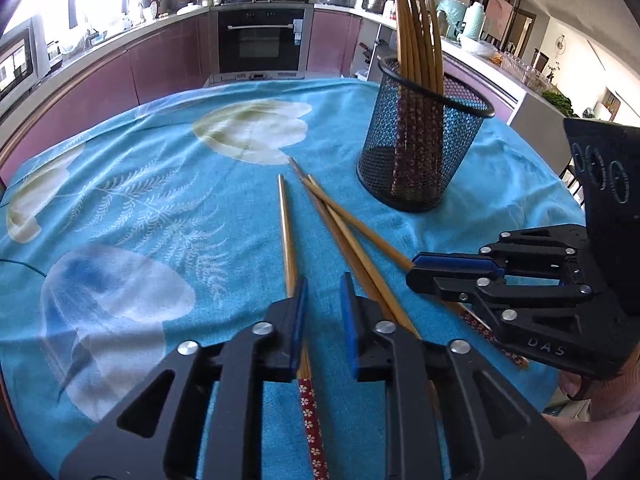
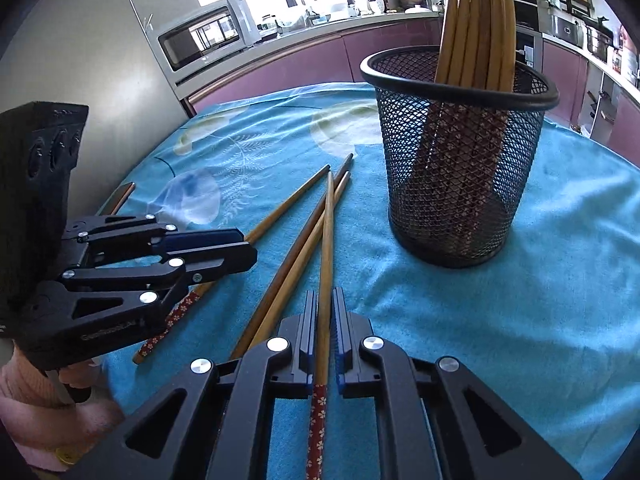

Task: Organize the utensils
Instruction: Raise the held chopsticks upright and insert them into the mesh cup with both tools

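A black mesh cup (image 1: 420, 152) (image 2: 456, 160) stands upright on the blue cloth with several chopsticks (image 1: 416, 32) (image 2: 476, 20) leaning in it. More chopsticks lie loose in front of it. My right gripper (image 2: 325, 312) (image 1: 412, 270) is shut on one chopstick (image 2: 326, 240) near its red patterned end, and the stick's tip points toward the cup. My left gripper (image 1: 324, 312) (image 2: 248, 248) is slightly open, with blue cloth showing between its pads. Another chopstick (image 1: 286, 232) (image 2: 288, 208) lies along its left pad. Two loose chopsticks (image 1: 344, 240) (image 2: 304, 236) cross between the grippers.
The blue flowered tablecloth (image 1: 140, 200) covers a round table whose edge curves close behind the cup. Kitchen counters, an oven (image 1: 260, 40) and a microwave (image 2: 208, 36) stand beyond. A hand in a pink sleeve (image 2: 24, 400) holds the left gripper.
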Available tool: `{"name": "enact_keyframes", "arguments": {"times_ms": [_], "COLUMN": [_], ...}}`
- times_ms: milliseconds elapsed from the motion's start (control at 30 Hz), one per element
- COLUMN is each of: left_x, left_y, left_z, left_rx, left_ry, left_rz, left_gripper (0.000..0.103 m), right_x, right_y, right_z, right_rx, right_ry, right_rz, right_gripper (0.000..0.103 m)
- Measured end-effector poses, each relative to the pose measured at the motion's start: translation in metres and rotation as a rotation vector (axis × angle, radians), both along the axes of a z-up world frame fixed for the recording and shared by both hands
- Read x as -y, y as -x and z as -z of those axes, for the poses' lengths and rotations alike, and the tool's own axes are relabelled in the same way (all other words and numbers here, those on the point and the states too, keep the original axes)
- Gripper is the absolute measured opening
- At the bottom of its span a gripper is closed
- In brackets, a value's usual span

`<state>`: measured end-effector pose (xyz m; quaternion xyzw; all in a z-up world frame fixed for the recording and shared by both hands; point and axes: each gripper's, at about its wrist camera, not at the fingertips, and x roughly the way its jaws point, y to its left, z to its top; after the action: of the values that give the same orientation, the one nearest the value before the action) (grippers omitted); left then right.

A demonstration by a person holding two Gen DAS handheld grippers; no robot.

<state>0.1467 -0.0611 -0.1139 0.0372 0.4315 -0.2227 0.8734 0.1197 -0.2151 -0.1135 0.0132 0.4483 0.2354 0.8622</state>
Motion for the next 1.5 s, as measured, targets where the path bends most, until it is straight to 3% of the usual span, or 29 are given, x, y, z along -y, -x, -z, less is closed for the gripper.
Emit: {"name": "enact_keyframes", "arguments": {"times_ms": [167,233,367,500,700,1133,1500], "left_x": [-0.002,0.001,0.006,0.008,0.004,-0.004,-0.016], "left_y": [-0.003,-0.008,-0.014,-0.017,-0.009,0.019,0.023], "left_z": [-0.002,0.003,0.009,0.008,-0.006,-0.082,-0.123], "left_rx": [0.029,0.030,0.019,0.008,0.023,0.114,0.145], "left_ry": [-0.040,-0.089,-0.106,-0.092,-0.037,0.156,0.287], "left_rz": [-0.021,-0.029,-0.021,-0.039,-0.037,0.082,0.120], "left_gripper": [0.027,0.027,0.027,0.008,0.008,0.008,0.008], "right_x": [-0.004,-0.006,-0.007,-0.003,0.011,0.049,0.073], "right_y": [-0.001,-0.001,-0.003,-0.003,0.009,0.025,0.024], "right_z": [0.001,0.001,0.001,0.000,-0.021,-0.070,-0.103], "right_rx": [0.006,0.010,0.015,0.017,0.065,0.173,0.261], "right_ry": [0.029,0.044,0.051,0.030,-0.028,-0.172,-0.227], "right_rz": [-0.009,-0.012,-0.013,0.002,0.002,0.050,0.087], "right_gripper": [0.007,0.007,0.007,0.006,0.006,0.006,0.006]}}
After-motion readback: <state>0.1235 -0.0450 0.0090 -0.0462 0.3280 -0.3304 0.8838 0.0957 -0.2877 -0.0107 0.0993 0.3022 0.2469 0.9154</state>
